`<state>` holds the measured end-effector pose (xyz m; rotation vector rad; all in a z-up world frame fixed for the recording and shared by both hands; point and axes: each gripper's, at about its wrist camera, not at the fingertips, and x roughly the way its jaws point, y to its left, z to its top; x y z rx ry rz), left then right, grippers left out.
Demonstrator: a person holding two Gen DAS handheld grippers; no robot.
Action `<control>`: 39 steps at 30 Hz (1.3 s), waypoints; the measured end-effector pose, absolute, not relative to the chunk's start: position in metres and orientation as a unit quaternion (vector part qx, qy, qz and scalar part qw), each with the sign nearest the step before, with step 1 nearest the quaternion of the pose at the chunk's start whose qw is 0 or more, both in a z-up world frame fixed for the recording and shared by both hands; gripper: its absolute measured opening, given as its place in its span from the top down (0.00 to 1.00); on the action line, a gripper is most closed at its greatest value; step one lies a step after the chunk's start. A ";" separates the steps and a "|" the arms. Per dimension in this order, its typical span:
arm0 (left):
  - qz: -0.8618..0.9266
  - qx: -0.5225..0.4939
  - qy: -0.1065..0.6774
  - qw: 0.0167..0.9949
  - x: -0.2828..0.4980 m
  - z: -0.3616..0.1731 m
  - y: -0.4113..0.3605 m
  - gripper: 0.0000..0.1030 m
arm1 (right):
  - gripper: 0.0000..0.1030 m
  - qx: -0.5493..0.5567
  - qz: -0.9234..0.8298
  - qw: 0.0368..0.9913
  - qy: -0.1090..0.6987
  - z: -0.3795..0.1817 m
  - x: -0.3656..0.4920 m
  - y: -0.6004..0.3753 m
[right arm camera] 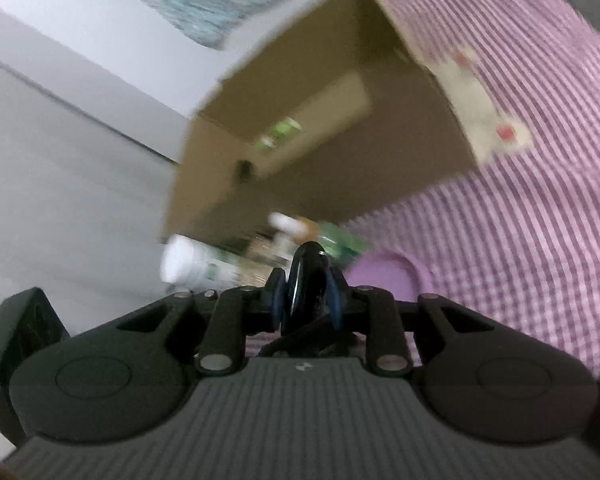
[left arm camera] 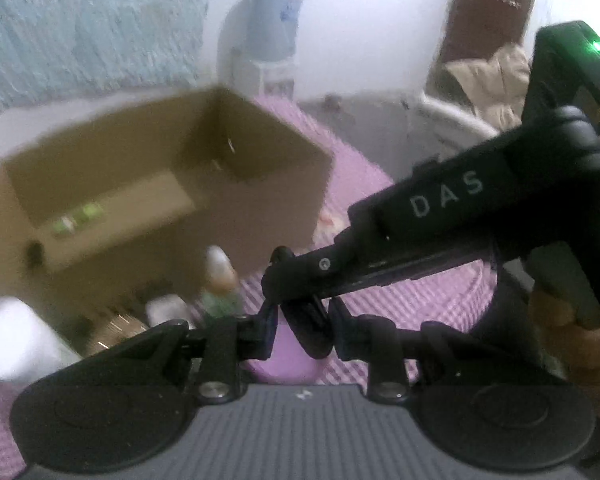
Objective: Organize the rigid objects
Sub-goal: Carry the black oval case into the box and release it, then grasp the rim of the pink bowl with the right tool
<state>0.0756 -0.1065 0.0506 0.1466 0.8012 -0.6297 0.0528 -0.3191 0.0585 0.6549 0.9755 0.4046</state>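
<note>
A small black glossy object sits edge-on between the blue pads of my right gripper, which is shut on it; a dark cord hangs under it. In the left wrist view the right gripper reaches in from the right, and its tip meets my left gripper. The black object also stands between the left fingers, which look shut on it. An open cardboard box stands beyond, with a flat packet bearing a green label inside.
Pink striped cloth covers the surface. In front of the box lie a purple lid, a white-capped bottle and a white jar. A person's hand grips the right tool.
</note>
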 end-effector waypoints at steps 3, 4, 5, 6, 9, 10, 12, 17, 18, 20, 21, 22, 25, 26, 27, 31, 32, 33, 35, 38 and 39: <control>-0.281 0.064 0.363 0.886 0.084 0.079 -0.089 0.72 | 0.80 0.289 0.222 0.829 0.425 0.089 0.061 -0.305; -0.276 0.059 0.361 0.889 0.089 0.086 -0.082 0.72 | 0.80 0.285 0.232 0.831 0.418 0.096 0.067 -0.301; -0.268 0.053 0.361 0.892 0.097 0.093 -0.074 0.72 | 0.80 0.278 0.243 0.833 0.412 0.104 0.074 -0.295; -0.262 0.050 0.363 0.893 0.104 0.098 -0.068 0.72 | 0.80 0.272 0.254 0.834 0.407 0.110 0.083 -0.288; -0.240 0.030 0.386 0.890 0.136 0.105 -0.047 0.72 | 0.80 0.267 0.277 0.825 0.414 0.116 0.119 -0.269; -0.231 0.022 0.399 0.887 0.149 0.104 -0.040 0.72 | 0.80 0.267 0.282 0.820 0.421 0.116 0.133 -0.263; -0.217 0.009 0.425 0.879 0.177 0.099 -0.029 0.72 | 0.80 0.272 0.286 0.805 0.444 0.110 0.165 -0.251; -0.176 -0.031 0.497 0.849 0.239 0.070 -0.005 0.72 | 0.82 0.281 0.271 0.769 0.507 0.078 0.237 -0.221; -0.167 -0.034 0.508 0.844 0.248 0.064 -0.004 0.72 | 0.82 0.282 0.266 0.763 0.517 0.072 0.248 -0.217; -0.150 -0.029 0.519 0.841 0.256 0.056 0.003 0.72 | 0.82 0.283 0.255 0.754 0.535 0.058 0.270 -0.208; -0.140 -0.026 0.523 0.840 0.261 0.052 0.003 0.72 | 0.81 0.287 0.251 0.749 0.542 0.050 0.275 -0.206; -0.134 -0.024 0.526 0.839 0.266 0.048 0.005 0.72 | 0.80 0.295 0.247 0.742 0.549 0.041 0.282 -0.205; -0.121 -0.019 0.522 0.844 0.269 0.044 0.007 0.73 | 0.80 0.316 0.238 0.730 0.558 0.025 0.295 -0.204; -0.121 -0.020 0.521 0.845 0.268 0.045 0.006 0.73 | 0.79 0.319 0.236 0.729 0.557 0.024 0.294 -0.203; -0.120 -0.021 0.519 0.846 0.269 0.045 0.006 0.73 | 0.79 0.322 0.233 0.729 0.557 0.023 0.296 -0.204; -0.125 -0.021 0.506 0.853 0.264 0.054 0.005 0.70 | 0.79 0.334 0.236 0.732 0.545 0.028 0.292 -0.217; -0.128 -0.022 0.502 0.855 0.260 0.058 0.005 0.69 | 0.78 0.337 0.238 0.735 0.539 0.031 0.289 -0.222; -0.130 -0.025 0.499 0.856 0.256 0.062 0.005 0.67 | 0.78 0.340 0.239 0.737 0.533 0.035 0.286 -0.228; -0.137 -0.028 0.490 0.860 0.249 0.068 0.006 0.66 | 0.77 0.351 0.244 0.740 0.519 0.044 0.276 -0.240; -0.147 -0.030 0.477 0.866 0.232 0.081 0.008 0.65 | 0.77 0.364 0.256 0.747 0.495 0.062 0.255 -0.262; -0.151 -0.030 0.471 0.868 0.225 0.085 0.008 0.63 | 0.76 0.370 0.260 0.749 0.485 0.067 0.247 -0.270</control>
